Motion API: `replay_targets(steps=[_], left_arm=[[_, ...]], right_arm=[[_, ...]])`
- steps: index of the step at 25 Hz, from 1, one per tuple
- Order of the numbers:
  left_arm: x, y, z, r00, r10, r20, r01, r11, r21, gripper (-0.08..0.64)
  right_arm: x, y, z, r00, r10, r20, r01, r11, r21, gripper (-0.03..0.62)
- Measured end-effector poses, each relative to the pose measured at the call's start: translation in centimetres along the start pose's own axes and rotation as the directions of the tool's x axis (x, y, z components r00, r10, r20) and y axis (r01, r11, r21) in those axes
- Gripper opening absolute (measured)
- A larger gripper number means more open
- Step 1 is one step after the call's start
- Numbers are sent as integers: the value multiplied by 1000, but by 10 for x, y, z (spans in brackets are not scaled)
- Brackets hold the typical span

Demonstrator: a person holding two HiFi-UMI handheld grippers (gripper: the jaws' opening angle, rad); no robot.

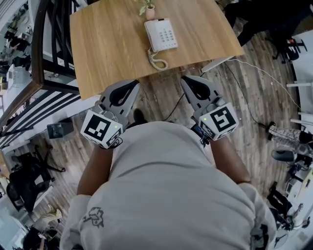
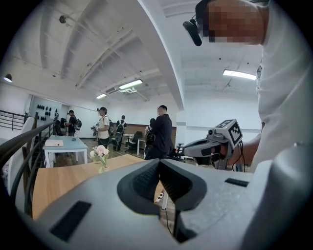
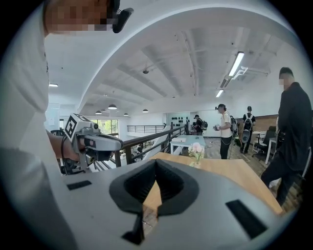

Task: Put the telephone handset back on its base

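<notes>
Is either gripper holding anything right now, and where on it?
Nothing is held. The left gripper and right gripper are both shut and empty; the telephone sits on the table.

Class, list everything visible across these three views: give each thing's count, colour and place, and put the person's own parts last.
Table: one, light wood, ahead of the person.
Telephone: one, white, on the table's far part.
Coiled cord: one, white, from the telephone towards the near edge.
Flower vase: one, pinkish, at the far edge.
Railing: one, dark, left of the table.
Bystanders: several, dark and light clothes, beyond the table.
Far table: one, pale, in the background.
Shirt: one, pale grey, on the person.
Left gripper: one, grey, shut, empty.
Right gripper: one, grey, shut, empty.
</notes>
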State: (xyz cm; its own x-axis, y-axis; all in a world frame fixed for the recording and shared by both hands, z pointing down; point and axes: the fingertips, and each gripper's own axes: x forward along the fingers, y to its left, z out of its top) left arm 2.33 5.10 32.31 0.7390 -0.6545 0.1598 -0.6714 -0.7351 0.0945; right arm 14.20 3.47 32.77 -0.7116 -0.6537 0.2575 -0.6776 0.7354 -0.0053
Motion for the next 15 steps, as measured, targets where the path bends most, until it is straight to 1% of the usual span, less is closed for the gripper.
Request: replay_targets(steps=[7, 10, 15], left_arm=[[18, -69, -6, 999, 44, 10, -44, 999, -21, 6], [21, -101, -6, 999, 51, 10, -50, 999, -15, 6], [14, -132, -12, 998, 66, 2, -65, 998, -15, 6]], right_arm=[[-61, 4, -23, 998, 69, -2, -69, 997, -17, 6], [-87, 6, -31, 996, 86, -2, -86, 996, -15, 5], [-115, 15, -39, 995, 100, 7, -100, 995, -18, 5]])
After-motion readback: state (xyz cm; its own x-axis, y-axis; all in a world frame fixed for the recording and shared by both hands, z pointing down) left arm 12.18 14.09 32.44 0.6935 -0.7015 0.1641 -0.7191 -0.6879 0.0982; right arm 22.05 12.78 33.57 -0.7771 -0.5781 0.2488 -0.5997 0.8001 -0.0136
